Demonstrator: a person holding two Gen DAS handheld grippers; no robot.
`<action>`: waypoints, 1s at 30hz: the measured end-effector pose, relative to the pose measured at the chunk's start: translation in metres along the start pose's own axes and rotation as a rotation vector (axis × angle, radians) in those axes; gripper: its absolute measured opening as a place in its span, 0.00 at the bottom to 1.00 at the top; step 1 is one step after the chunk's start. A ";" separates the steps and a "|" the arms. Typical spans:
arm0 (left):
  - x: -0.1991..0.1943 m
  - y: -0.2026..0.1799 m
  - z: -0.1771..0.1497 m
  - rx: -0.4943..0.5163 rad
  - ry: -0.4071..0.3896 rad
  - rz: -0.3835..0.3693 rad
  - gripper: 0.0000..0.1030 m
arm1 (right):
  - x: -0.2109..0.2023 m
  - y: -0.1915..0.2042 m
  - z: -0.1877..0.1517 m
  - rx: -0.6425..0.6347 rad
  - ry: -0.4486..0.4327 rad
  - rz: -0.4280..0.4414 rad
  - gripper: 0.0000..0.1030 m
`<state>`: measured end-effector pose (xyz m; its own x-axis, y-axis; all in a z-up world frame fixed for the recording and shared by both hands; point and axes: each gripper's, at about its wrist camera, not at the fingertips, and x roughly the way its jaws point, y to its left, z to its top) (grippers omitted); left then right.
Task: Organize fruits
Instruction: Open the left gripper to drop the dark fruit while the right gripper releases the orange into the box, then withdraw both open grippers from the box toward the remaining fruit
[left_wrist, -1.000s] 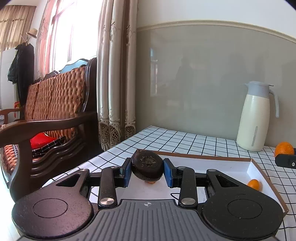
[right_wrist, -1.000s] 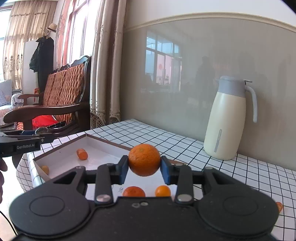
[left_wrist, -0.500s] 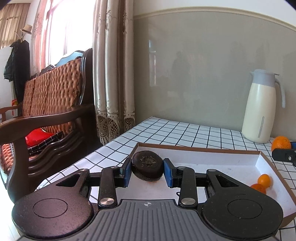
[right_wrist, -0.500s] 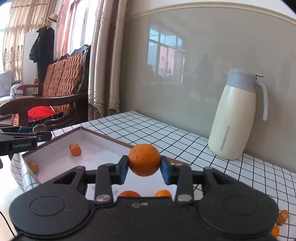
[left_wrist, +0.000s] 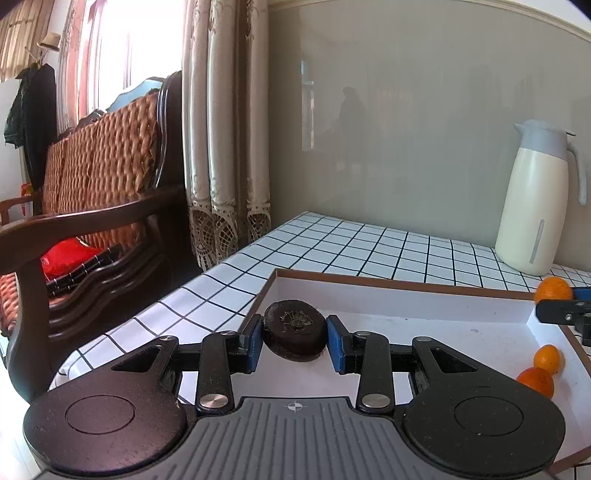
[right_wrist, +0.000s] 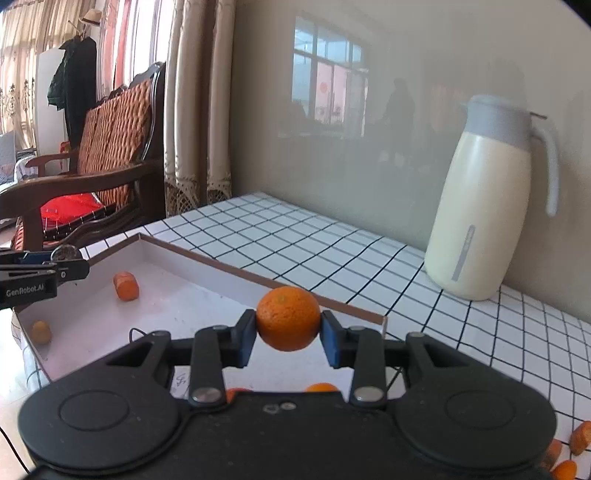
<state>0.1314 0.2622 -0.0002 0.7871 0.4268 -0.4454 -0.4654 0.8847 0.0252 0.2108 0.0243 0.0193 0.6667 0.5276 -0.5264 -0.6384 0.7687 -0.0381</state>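
My left gripper is shut on a dark brown round fruit, held low over the left end of the white tray. The right gripper is shut on an orange above the tray's right part. In the left wrist view, that orange and the right gripper's tip show at the far right. Two small orange fruits lie in the tray's right corner. The left gripper shows at the left edge of the right wrist view. An orange piece and a small yellowish fruit lie in the tray.
A cream jug with a grey lid stands on the checked tablecloth by the wall. Orange pieces lie on the cloth at the right. A wooden armchair and curtains stand left of the table.
Both grippers have moved forward and slightly down over the tray, each still gripping its fruit. The dark fruit now hangs close above the tray floor.
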 end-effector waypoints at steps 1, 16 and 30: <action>0.001 -0.001 0.001 -0.001 0.003 -0.002 0.36 | 0.003 0.000 0.001 0.001 0.007 0.006 0.28; -0.007 -0.008 0.001 0.011 -0.107 0.052 1.00 | 0.011 -0.014 -0.001 0.052 -0.094 -0.084 0.94; -0.022 -0.005 -0.003 0.016 -0.119 0.065 1.00 | -0.002 -0.007 0.001 0.035 -0.085 -0.062 0.94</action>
<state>0.1152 0.2482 0.0063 0.7985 0.5016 -0.3328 -0.5112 0.8570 0.0651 0.2143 0.0177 0.0220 0.7359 0.5059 -0.4500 -0.5817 0.8125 -0.0380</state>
